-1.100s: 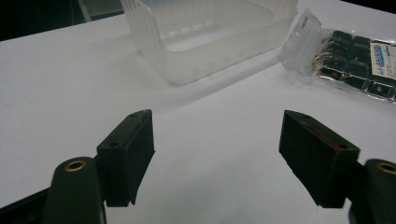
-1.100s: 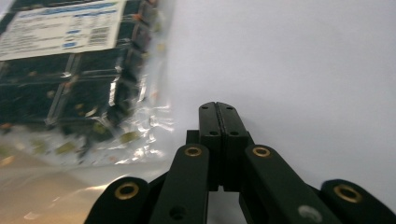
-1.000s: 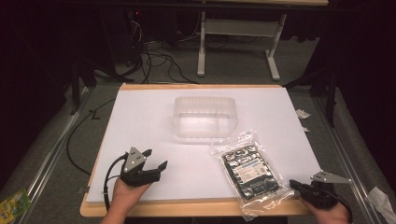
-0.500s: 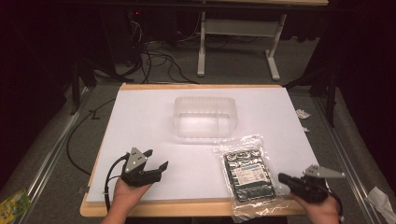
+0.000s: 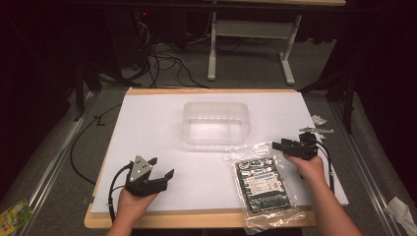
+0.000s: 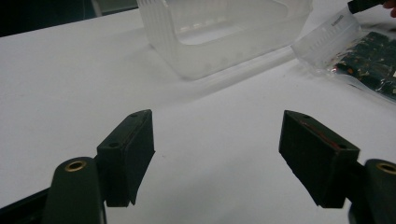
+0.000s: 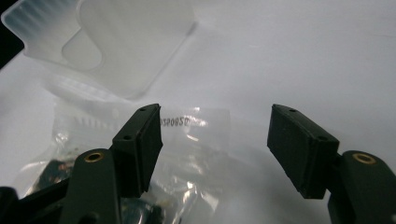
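High view: the white table top [image 5: 147, 128] spans the middle of the frame, its wooden edge showing along the bottom and the top; the clear plastic container [image 5: 215, 123] stands open-topped just above centre, with bare white surface to its left and below it; the sealed clear bag of dark parts [image 5: 263, 184] lies at lower right, its bottom end reaching over the near table edge, its upper end close to the container's lower right corner but apart from it. The right gripper [image 5: 281, 145] sits at right of centre, just above the bag's upper right corner, near the right table edge; its jaws have just been opening and stand apart, pressing on nothing. The left gripper [image 5: 162, 167] rests at lower left, close to the near edge, jaws wide apart and holding nothing, with open surface ahead of it.

Left gripper view: container [image 6: 224, 32] at top centre, bag [image 6: 355, 56] at upper right, bare table between the jaws.

Right gripper view: the bag's clear top strip [image 7: 187, 140] lies under and between the parted jaws; container [image 7: 116, 42] at upper left.
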The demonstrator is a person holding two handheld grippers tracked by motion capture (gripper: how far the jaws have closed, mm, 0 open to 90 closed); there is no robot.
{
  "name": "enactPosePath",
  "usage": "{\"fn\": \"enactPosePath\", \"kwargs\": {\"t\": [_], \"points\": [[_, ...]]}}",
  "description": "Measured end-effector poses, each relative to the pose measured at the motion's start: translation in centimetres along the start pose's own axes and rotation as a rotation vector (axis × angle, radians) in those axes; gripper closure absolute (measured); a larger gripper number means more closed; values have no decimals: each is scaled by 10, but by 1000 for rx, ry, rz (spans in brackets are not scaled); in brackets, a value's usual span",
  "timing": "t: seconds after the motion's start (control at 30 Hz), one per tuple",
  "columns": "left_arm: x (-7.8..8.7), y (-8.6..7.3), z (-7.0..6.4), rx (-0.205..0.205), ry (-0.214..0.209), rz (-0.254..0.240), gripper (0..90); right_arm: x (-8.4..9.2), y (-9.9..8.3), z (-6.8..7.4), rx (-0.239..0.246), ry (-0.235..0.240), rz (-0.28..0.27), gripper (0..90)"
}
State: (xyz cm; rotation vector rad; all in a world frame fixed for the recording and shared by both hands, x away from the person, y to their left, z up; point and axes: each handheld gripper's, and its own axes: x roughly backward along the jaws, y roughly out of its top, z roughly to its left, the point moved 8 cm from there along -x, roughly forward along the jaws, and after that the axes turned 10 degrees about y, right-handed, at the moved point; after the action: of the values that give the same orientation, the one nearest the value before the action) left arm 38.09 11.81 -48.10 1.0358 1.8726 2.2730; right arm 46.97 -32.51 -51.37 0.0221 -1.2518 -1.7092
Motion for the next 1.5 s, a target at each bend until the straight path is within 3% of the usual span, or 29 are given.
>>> {"fn": "enactPosePath", "kwargs": {"t": [0.07, 0.13, 0.2, 0.27, 0.4, 0.47, 0.57, 0.6, 0.63, 0.8, 0.83, 0.93, 1.03, 1.1, 1.13, 1.17, 1.23, 1.27, 1.33, 1.37, 1.43, 1.5], "points": [[0, -1, 1, 1, 5, 1, 269, -8, 1, -3, -27, 38, -3, 397], [1, -1, 1, 1, 7, 4, 269, -13, -1, -4, -22, 47, 38, 481], [0, -2, 2, 2, 8, 4, 269, -14, -2, -1, 15, 53, 42, 701], [0, -2, 2, 4, 9, 5, 269, -10, -1, 1, 46, 14, 31, 860], [0, -1, 1, 2, 5, 3, 269, 1, -5, 1, 58, -14, 27, 900], [-1, -1, -1, -4, 1, 5, 269, 17, -16, -2, 58, -69, 18, 900], [-1, -1, -2, -9, -2, 6, 269, 42, -25, -9, 24, -135, -27, 900], [-1, -1, -2, -9, -2, 6, 269, 42, -25, -9, 24, -135, -27, 900], [-2, -1, -3, -13, -4, 6, 269, 64, -35, -12, 9, -185, -64, 900], [-3, 0, -5, -13, -6, 7, 269, 93, -50, -13, -17, -240, -114, 900], [-3, 0, -6, -16, -10, 8, 269, 107, -61, -14, -56, -249, -133, 900], [-3, 0, -6, -19, -13, 8, 269, 113, -67, -16, -85, -235, -144, 879], [-4, 0, -8, -22, -16, 10, 269, 114, -69, -19, -154, -180, -161, 634], [-4, 0, -8, -23, -16, 10, 269, 112, -69, -20, -178, -166, -158, 582], [-4, 0, -8, -22, -16, 11, 269, 105, -67, -20, -206, -114, -151, 507], [-4, 0, -8, -21, -16, 11, 269, 101, -67, -20, -218, -106, -139, 494], [-5, 0, -8, -21, -16, 12, 269, 97, -67, -19, -232, -94, -125, 497], [-4, 0, -7, -19, -15, 11, 269, 89, -67, -16, -226, -85, -84, 551], [-4, 0, -7, -21, -15, 10, 269, 85, -67, -12, -205, -83, -71, 649], [-4, 0, -7, -21, -15, 10, 269, 85, -67, -12, -205, -83, -71, 649], [-4, 0, -7, -20, -14, 9, 269, 83, -67, -5, -179, -40, -67, 843], [-3, 0, -7, -20, -17, 9, 269, 83, -65, 2, -142, -19, -83, 900]]}}
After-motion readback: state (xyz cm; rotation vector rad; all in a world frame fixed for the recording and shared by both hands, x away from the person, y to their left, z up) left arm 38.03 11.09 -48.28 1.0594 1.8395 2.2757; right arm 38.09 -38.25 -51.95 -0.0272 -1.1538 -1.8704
